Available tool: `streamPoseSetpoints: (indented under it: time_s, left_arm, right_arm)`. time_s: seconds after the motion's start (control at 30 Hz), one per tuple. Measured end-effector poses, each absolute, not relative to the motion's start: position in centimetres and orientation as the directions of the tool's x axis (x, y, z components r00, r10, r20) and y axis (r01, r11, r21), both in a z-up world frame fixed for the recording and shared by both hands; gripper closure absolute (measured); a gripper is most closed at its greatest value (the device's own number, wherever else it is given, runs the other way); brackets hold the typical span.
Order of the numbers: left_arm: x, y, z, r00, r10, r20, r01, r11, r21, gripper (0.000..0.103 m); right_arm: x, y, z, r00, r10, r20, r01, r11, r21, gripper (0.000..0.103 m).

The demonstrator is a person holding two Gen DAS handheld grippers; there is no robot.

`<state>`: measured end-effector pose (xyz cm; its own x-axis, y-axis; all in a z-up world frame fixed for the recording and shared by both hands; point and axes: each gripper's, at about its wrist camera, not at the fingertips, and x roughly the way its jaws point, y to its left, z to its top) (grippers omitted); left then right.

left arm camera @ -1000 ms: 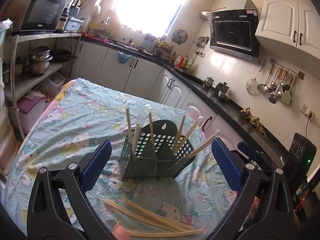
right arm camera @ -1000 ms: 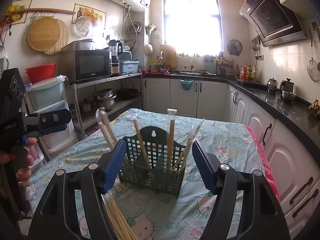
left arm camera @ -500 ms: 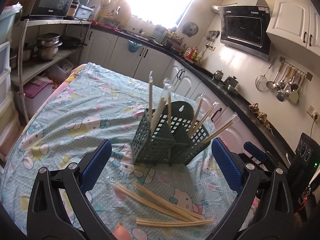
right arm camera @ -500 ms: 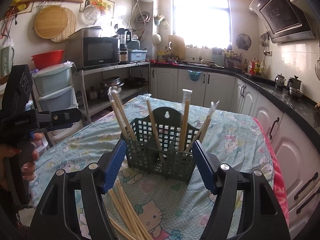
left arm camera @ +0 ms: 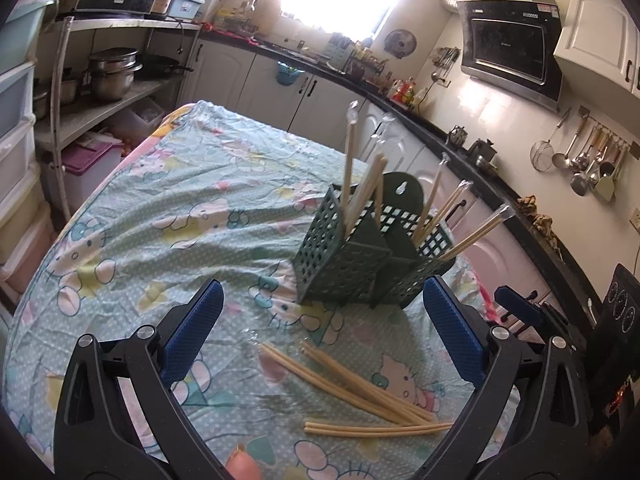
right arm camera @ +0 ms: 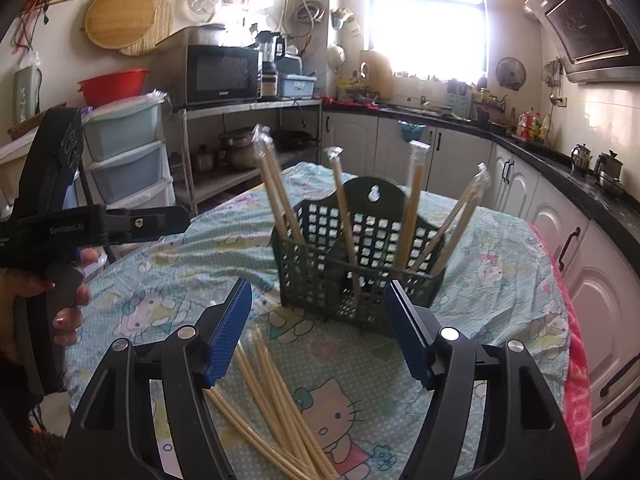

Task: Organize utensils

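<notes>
Mid-task, between picks: several wrapped chopstick pairs [right arm camera: 414,204] already stand in the dark green perforated utensil caddy [right arm camera: 356,264], spread over its compartments, while a loose bunch of wrapped chopsticks [left arm camera: 356,394] lies flat on the surface [left arm camera: 168,216], on the cartoon-cat cloth, just in front of the caddy and apart from it. Left tool [left arm camera: 320,334] is spread wide and empty, hovering above the cloth with the loose bunch between and below its blue pads. Right tool [right arm camera: 320,330] is also wide and empty, aimed at the caddy front, with the loose sticks [right arm camera: 280,404] fanned under it. The hand [right arm camera: 60,300] gripping the left tool's handle shows at the left edge of the right wrist view. Judged step: reaching for the next pair from the pile. Next move calls for lowering one tool to the cloth, lining the pads across a single pair rather than the whole crossed heap, closing, lifting, tipping it upright and dropping it into a compartment. Which tool will go I cannot tell. Slippery wrappers and overlapping sticks could drag neighbours along.
</notes>
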<state>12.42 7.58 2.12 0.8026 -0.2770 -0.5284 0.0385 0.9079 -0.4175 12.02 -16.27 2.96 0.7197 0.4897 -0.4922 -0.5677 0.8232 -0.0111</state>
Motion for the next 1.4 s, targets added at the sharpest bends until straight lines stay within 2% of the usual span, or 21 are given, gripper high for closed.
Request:
streamPoseSetpoints:
  time_s: [0.33, 0.4, 0.47, 0.67, 0.77, 1.1, 1.4]
  left_arm:
    - [13.3, 9.3, -1.1, 0.753, -0.278, -0.596, -0.031, 0.89, -0.454, 0.013]
    - [13.5, 9.5, -1.6, 0.743, -0.285, -0.606, -0.041, 0.884, -0.465, 0.022]
    - [13.7, 9.8, -2.3, 0.73, -0.296, -0.616, -0.05, 0.876, -0.48, 0.033]
    - [14.3, 10.1, -4.5, 0.683, -0.344, -0.645, -0.072, 0.846, -0.528, 0.06]
    - [14.6, 10.1, -5.5, 0.659, -0.367, -0.657, -0.086, 0.831, -0.55, 0.067]
    - [15.7, 10.2, -8.0, 0.604, -0.426, -0.674, -0.131, 0.78, -0.611, 0.069]
    - [16.7, 10.8, -9.1, 0.593, -0.432, -0.68, -0.163, 0.762, -0.627, 0.069]
  right_arm:
    - [12.5, -13.9, 0.0, 0.66, 0.484, -0.575, -0.608, 0.794, -0.029, 0.037]
    - [12.7, -13.6, -0.6, 0.645, 0.481, -0.594, -0.614, 0.789, -0.028, 0.037]
    - [13.1, -13.2, -1.3, 0.629, 0.475, -0.616, -0.62, 0.784, -0.028, 0.043]
    - [13.7, -12.0, -3.3, 0.574, 0.467, -0.672, -0.649, 0.761, -0.025, 0.054]
    - [14.1, -11.3, -4.1, 0.546, 0.47, -0.694, -0.666, 0.745, -0.019, 0.058]
    - [15.7, -8.5, -6.4, 0.475, 0.456, -0.752, -0.699, 0.715, -0.009, 0.064]
    - [17.5, -6.6, -7.5, 0.434, 0.442, -0.785, -0.712, 0.702, 0.002, 0.07]
